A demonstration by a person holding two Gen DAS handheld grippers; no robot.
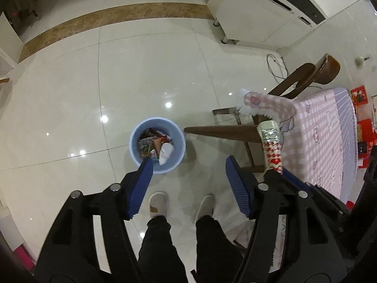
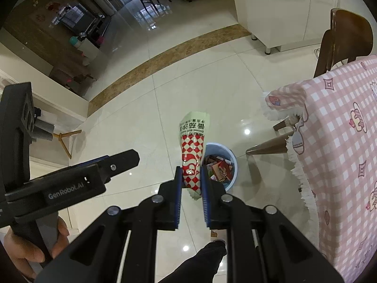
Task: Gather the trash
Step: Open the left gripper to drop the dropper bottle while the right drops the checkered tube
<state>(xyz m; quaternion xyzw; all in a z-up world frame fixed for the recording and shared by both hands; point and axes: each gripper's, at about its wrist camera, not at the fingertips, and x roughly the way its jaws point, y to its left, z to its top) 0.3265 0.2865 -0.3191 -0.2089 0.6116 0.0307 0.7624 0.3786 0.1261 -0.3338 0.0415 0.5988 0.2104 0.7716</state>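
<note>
Right gripper (image 2: pixel 190 181) jaws are clamping a crinkly red-and-white checkered snack wrapper (image 2: pixel 192 152), sticking upright above the floor. Left gripper (image 1: pixel 188 172) jaws are gaping wide, holding nothing. Round blue plastic trash bin (image 1: pixel 157 145) is sitting below on glossy cream tiles, beside the pink-checked worktop (image 1: pixel 322 136).

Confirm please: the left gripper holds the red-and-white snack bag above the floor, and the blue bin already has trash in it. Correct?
Not quite. The right gripper holds the snack bag, as the right wrist view shows; the left gripper is open and empty. The blue bin does hold trash.
</note>
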